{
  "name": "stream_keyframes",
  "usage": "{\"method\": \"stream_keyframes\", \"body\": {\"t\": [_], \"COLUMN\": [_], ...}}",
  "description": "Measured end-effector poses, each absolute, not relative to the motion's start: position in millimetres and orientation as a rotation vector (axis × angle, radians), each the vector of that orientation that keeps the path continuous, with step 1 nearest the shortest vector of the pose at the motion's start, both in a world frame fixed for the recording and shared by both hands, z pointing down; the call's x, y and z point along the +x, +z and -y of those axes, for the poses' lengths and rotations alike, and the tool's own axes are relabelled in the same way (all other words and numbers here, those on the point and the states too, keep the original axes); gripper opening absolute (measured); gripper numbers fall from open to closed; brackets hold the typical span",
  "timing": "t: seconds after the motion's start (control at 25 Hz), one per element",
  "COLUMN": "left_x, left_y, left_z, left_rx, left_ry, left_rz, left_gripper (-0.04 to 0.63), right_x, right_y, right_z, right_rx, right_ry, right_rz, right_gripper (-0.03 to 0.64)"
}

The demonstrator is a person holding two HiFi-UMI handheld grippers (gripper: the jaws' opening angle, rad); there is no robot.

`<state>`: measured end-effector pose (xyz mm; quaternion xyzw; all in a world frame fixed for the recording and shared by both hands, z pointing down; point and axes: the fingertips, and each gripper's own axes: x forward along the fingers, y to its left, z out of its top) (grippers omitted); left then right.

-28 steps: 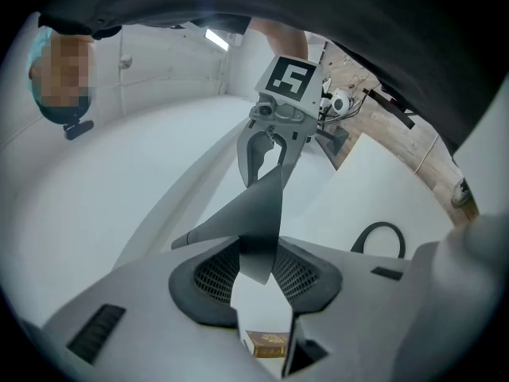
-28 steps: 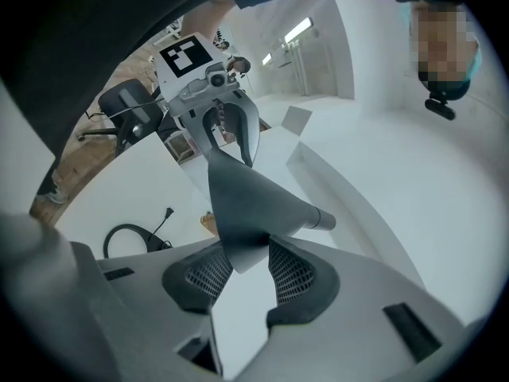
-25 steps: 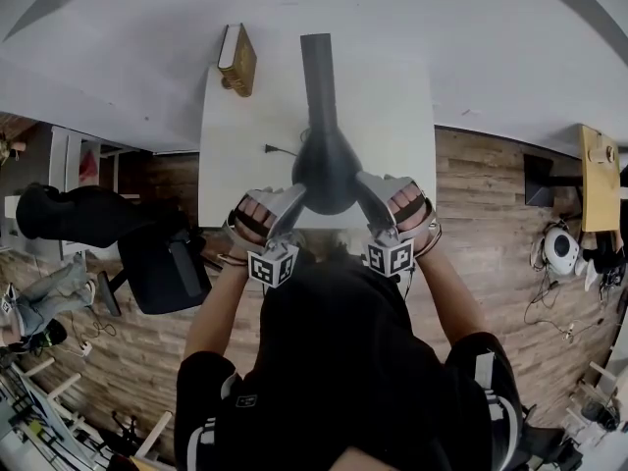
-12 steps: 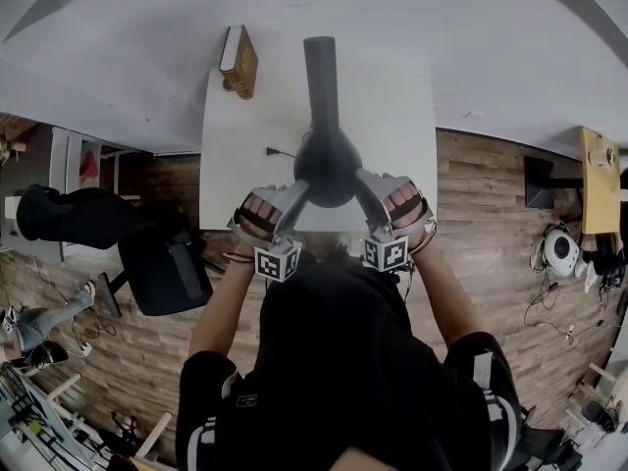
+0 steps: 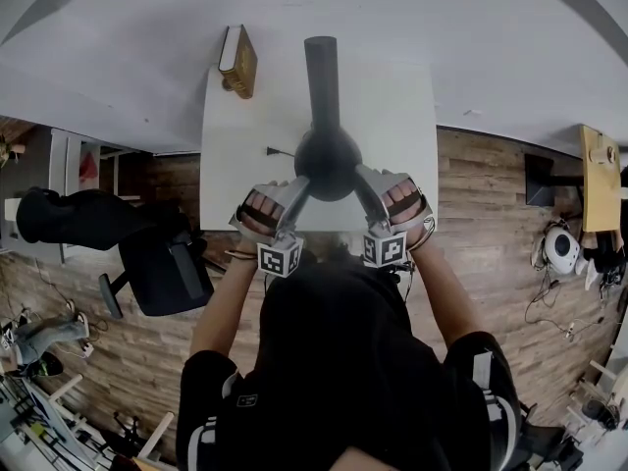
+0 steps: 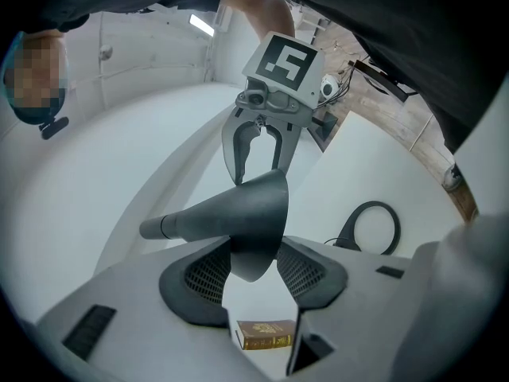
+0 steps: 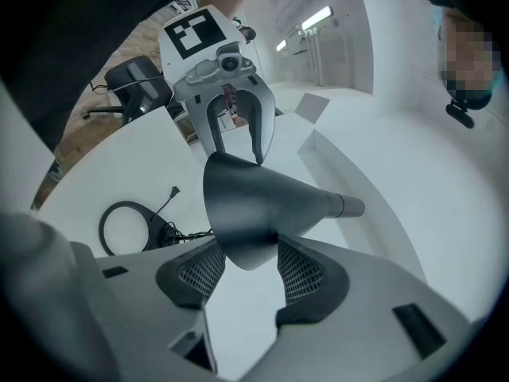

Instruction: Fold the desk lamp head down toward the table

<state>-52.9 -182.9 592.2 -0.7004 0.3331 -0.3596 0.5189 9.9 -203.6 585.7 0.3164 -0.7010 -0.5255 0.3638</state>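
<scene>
Dark, cone-shaped lamp head (image 5: 327, 163) poised above a white table (image 5: 392, 116), close to its near edge, met from either side by the left gripper (image 5: 297, 189) and the right gripper (image 5: 365, 181). Straight dark lamp arm (image 5: 321, 77) running from the cone's narrow end away across the tabletop in the head view. Each gripper borne in one hand, marker cube (image 5: 280, 257) toward the person. In the left gripper view, pads (image 6: 208, 275) set wide apart, jaws just having been opening; lower rim of the cone dipping into the gap between them, meshed inner faces largely bare and not clamped on the rim. In the right gripper view, the mirrored arrangement: pads (image 7: 302, 275) equally wide, jaws likewise just having been opening, cone rim hanging between them without a firm grip. Opposite gripper visible beyond the cone in each of these two views, fingers reaching down toward the wide end of the cone. Dark ring (image 7: 126, 228) with a cable and plug (image 7: 173, 191) lying on the tabletop beside the lamp. Brown book (image 5: 237, 60) at the table's far left corner. Black office chair (image 5: 162, 263) on the wooden floor just left of the table.
</scene>
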Motion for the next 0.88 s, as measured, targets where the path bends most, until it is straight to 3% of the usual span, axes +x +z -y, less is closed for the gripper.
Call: {"method": "stream_keyframes", "body": {"t": [0.88], "left_x": [-52.1], "left_y": [601.9], "left_z": [187.1], "left_rx": [-1.740], "left_ry": [-0.886], "left_rz": [-0.783], "left_gripper": [0.202], "right_x": [9.5], "right_y": [595.4], "right_z": [209.1], "right_rx": [0.804], "right_ry": [-1.309], "right_rz": [1.795], "right_gripper": [0.238]}}
